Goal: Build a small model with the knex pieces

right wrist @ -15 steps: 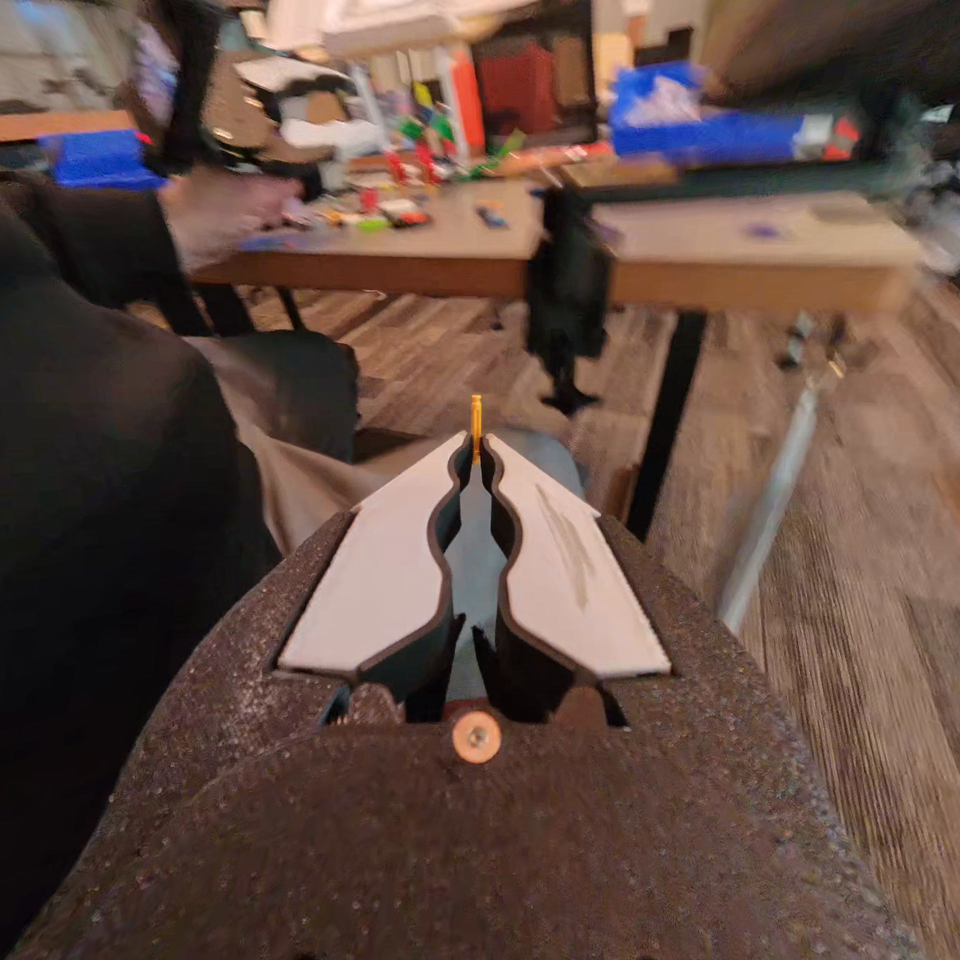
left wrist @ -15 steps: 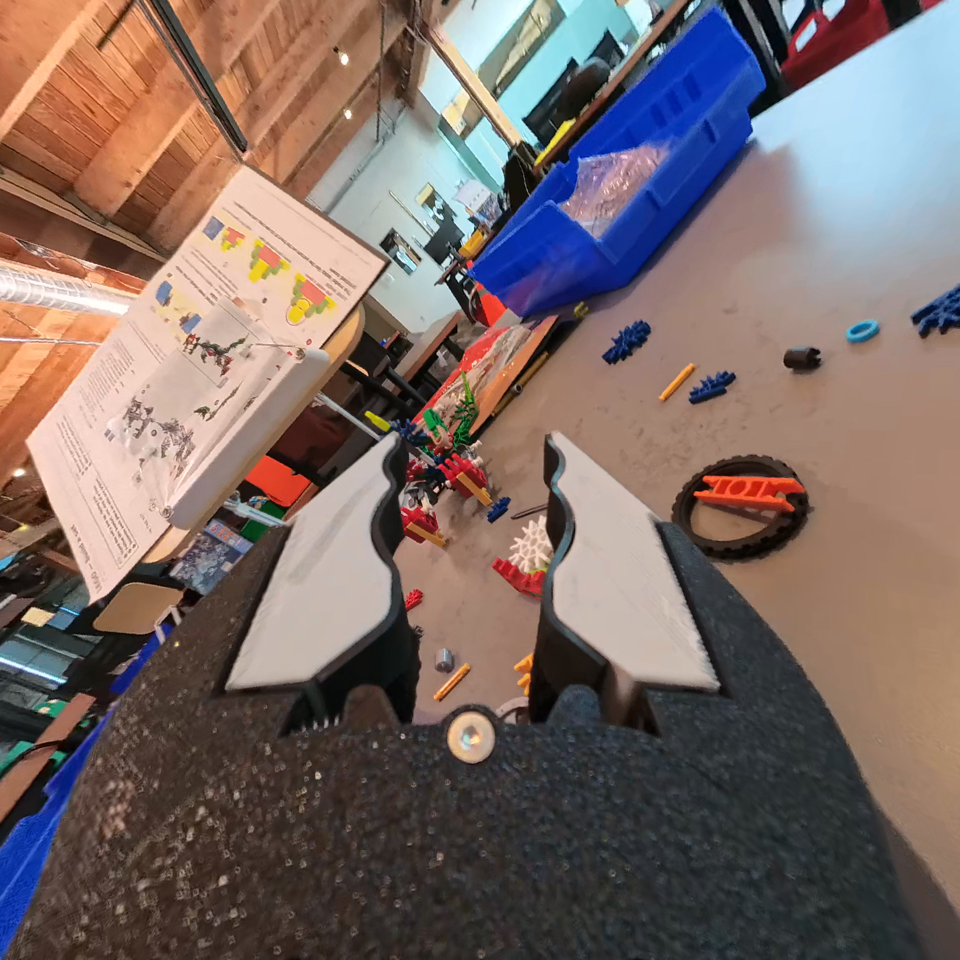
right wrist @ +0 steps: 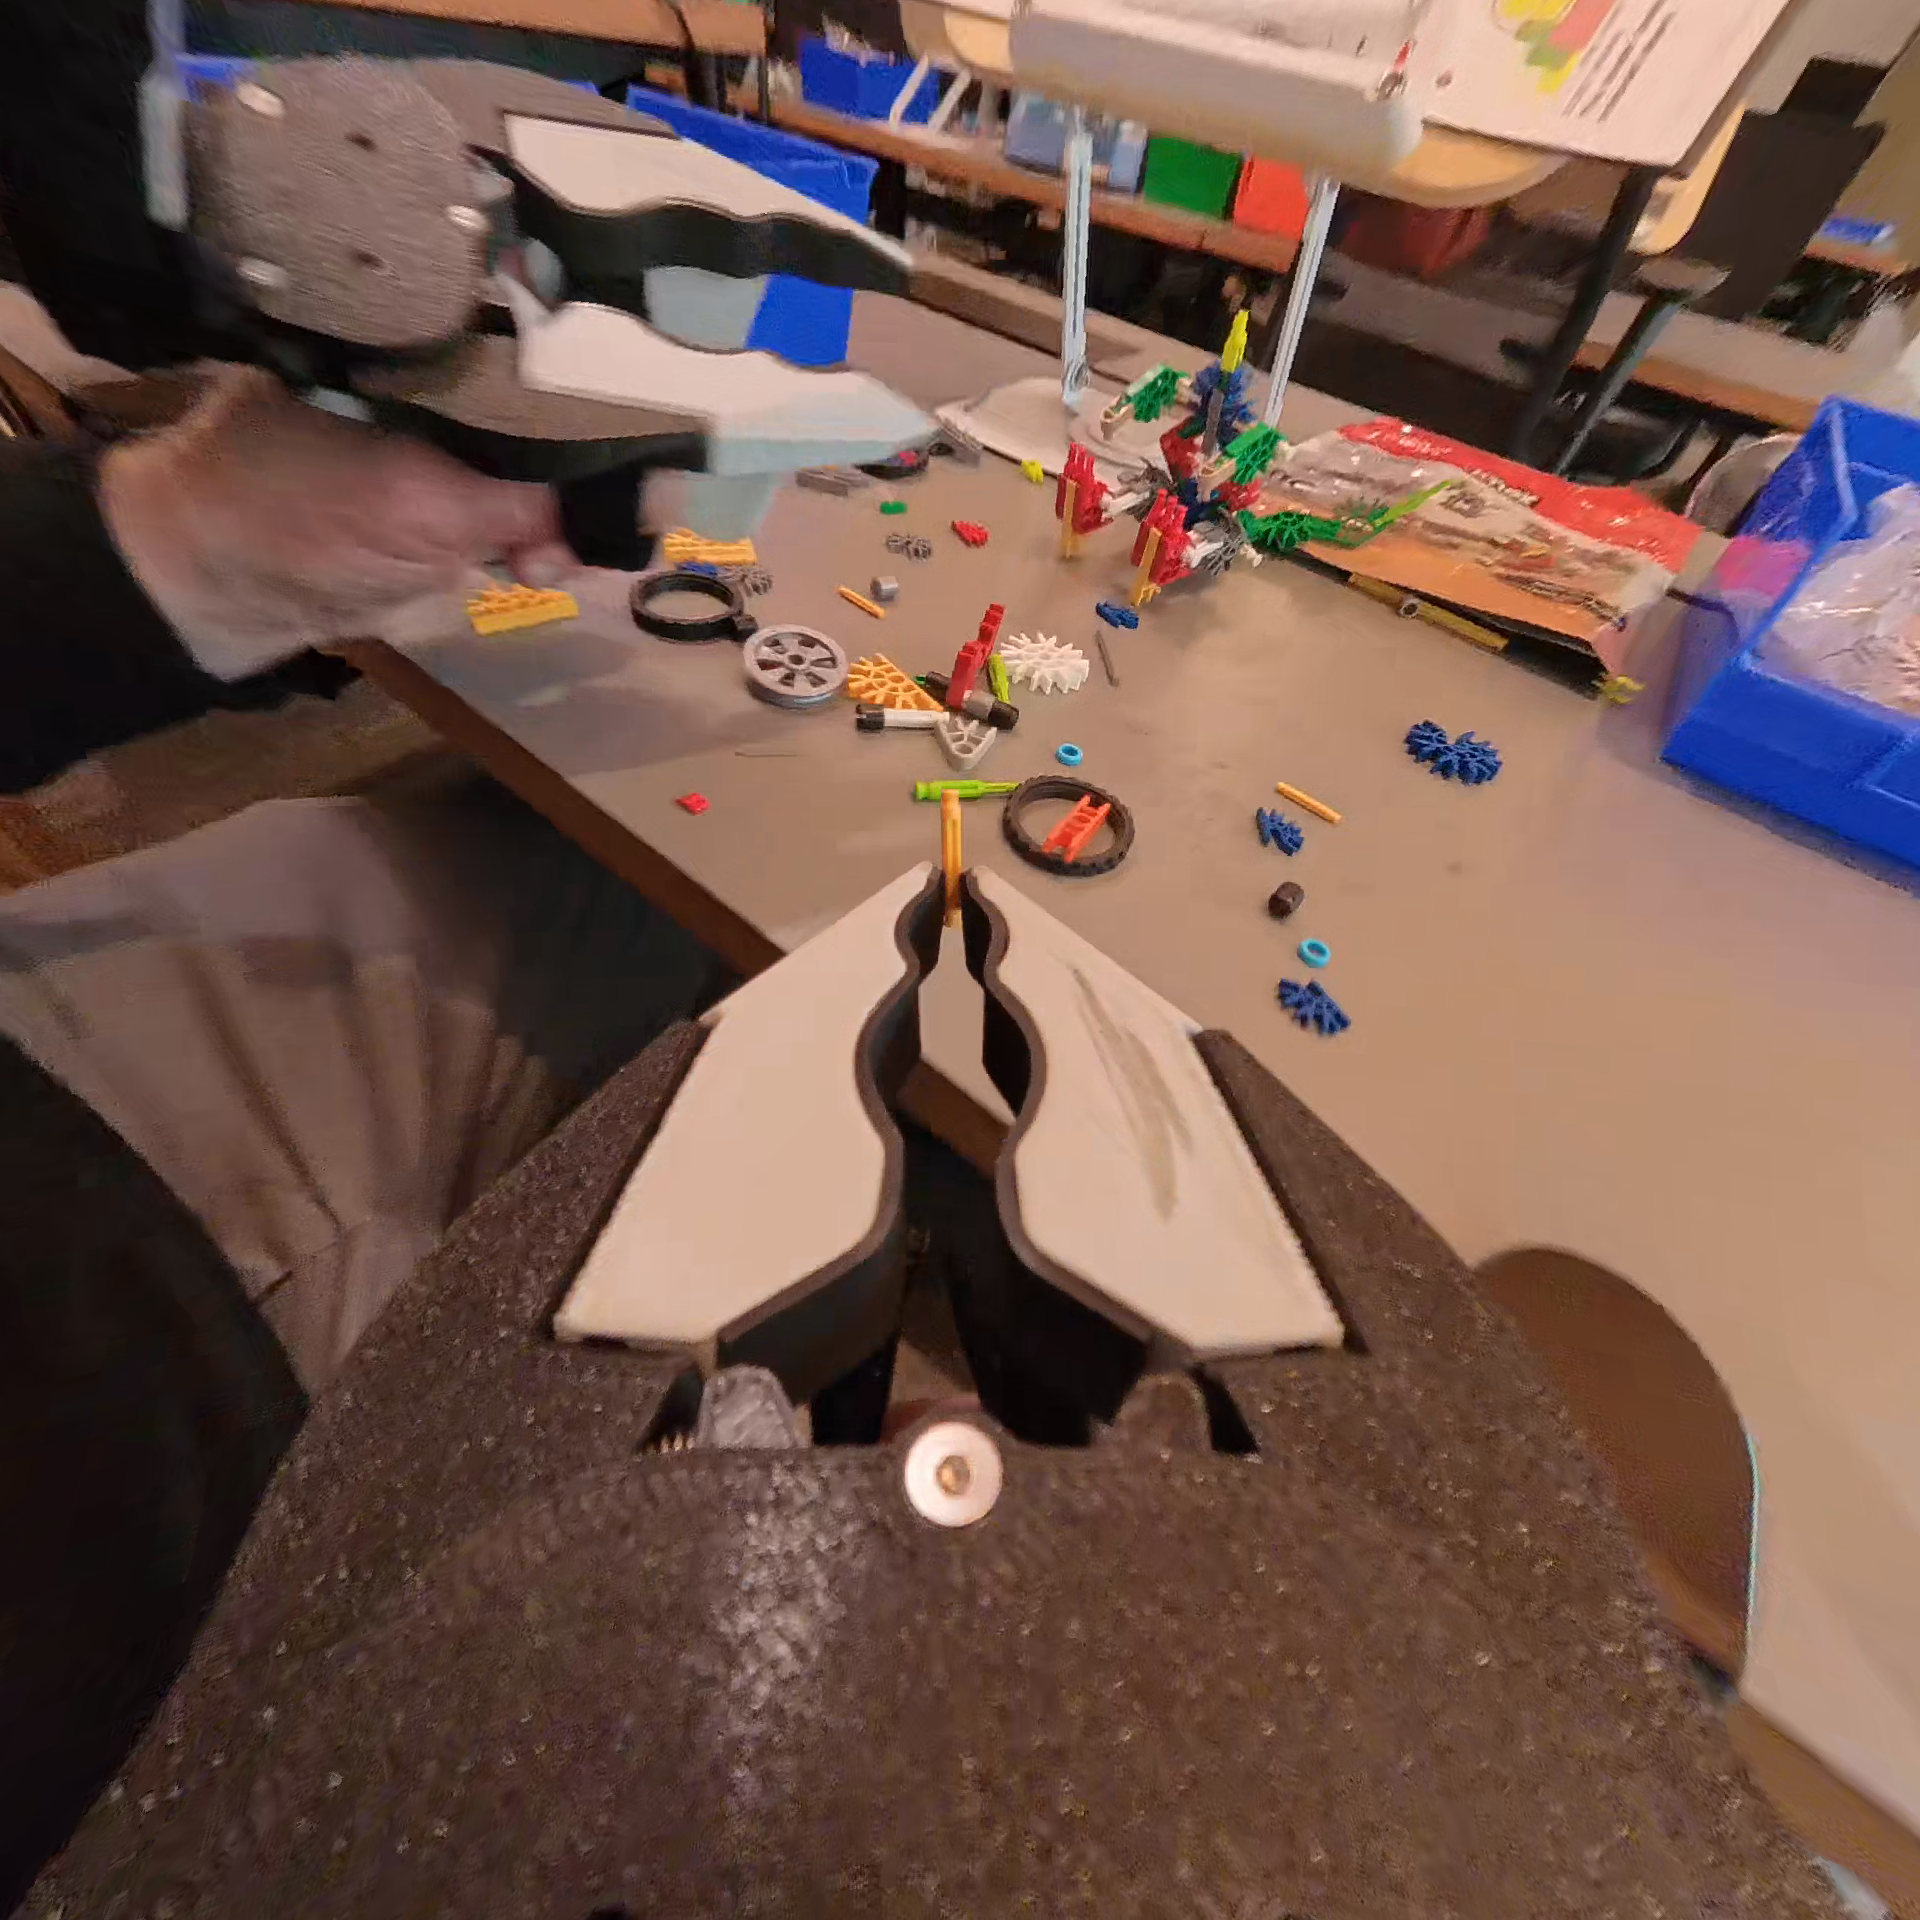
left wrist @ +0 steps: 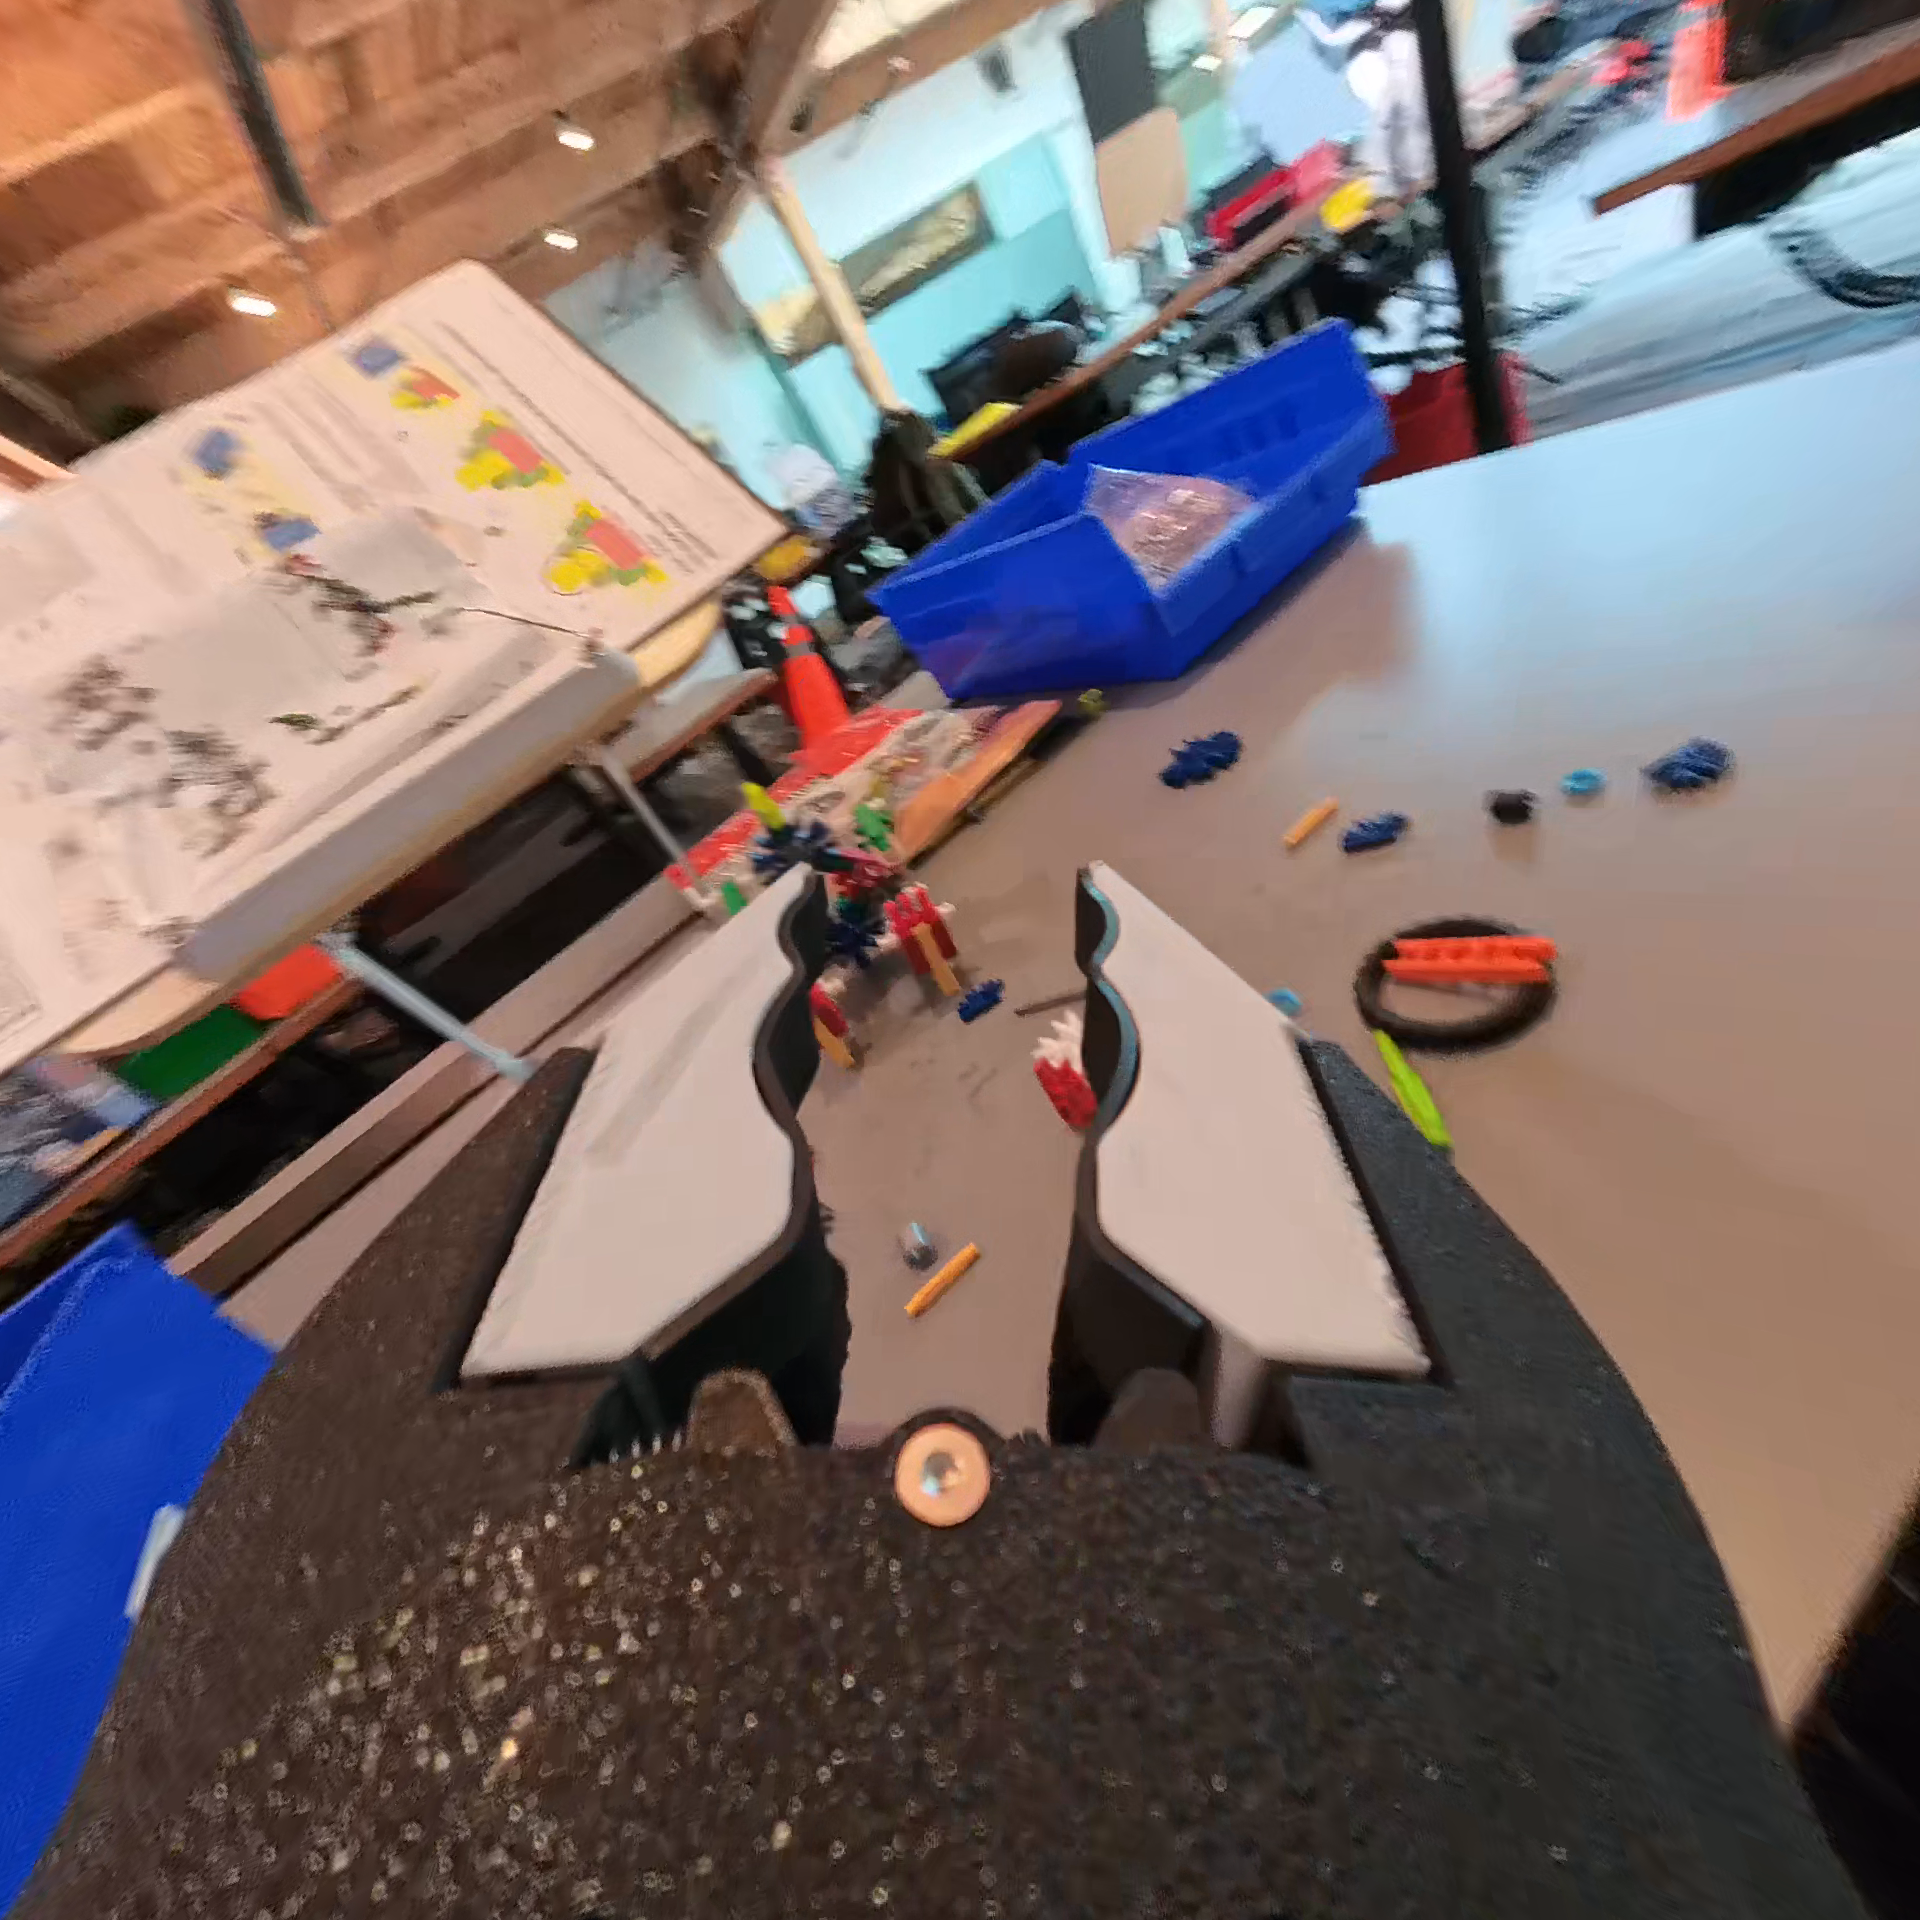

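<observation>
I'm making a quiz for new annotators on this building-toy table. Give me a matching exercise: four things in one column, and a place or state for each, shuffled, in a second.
Things:
1. right gripper
2. left gripper
3. orange ladder piece
4. blue bin

Places or states:
A. open, holding nothing
B. lying inside the black tyre ring
C. shut on a thin orange rod
D. at the table's far end, clear plastic inside

Pairs: 1-C, 2-A, 3-B, 4-D
</observation>
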`<state>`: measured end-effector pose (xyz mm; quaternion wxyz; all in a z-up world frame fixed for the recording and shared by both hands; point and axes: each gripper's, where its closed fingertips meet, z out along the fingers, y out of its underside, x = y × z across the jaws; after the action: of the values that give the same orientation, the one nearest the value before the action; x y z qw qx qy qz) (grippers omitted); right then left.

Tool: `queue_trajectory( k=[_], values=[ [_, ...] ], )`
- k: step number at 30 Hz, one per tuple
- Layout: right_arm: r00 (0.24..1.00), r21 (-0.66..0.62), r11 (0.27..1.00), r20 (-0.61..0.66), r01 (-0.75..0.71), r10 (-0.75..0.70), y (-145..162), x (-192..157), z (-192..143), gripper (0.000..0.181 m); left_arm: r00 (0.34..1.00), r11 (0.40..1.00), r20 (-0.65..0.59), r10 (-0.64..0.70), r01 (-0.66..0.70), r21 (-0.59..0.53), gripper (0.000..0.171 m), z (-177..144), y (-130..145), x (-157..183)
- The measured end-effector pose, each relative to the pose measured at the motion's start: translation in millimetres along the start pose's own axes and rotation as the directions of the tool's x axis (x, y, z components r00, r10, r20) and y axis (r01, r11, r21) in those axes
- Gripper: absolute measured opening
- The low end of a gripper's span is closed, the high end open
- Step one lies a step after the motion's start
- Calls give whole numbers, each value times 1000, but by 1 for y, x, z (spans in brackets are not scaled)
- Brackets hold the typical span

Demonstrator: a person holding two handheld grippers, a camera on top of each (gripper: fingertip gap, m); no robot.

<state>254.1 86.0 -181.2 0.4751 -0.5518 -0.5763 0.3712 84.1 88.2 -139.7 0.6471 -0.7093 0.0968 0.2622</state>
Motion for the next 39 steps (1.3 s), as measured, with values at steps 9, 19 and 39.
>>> queue_trajectory(
  k=[9,19,39],
  values=[
    [998,-238,971,66,36,-21,29,23,72,2,862,972,-506,-1,-117,-202,94,-37,45,70],
    [986,-350,934,166,69,-11,36,10,101,2,887,902,-395,240,-354,-247,76,-4,83,33],
    [992,-323,946,123,15,26,5,43,110,31,826,928,-564,22,-227,-295,107,-27,75,59]
  ],
)
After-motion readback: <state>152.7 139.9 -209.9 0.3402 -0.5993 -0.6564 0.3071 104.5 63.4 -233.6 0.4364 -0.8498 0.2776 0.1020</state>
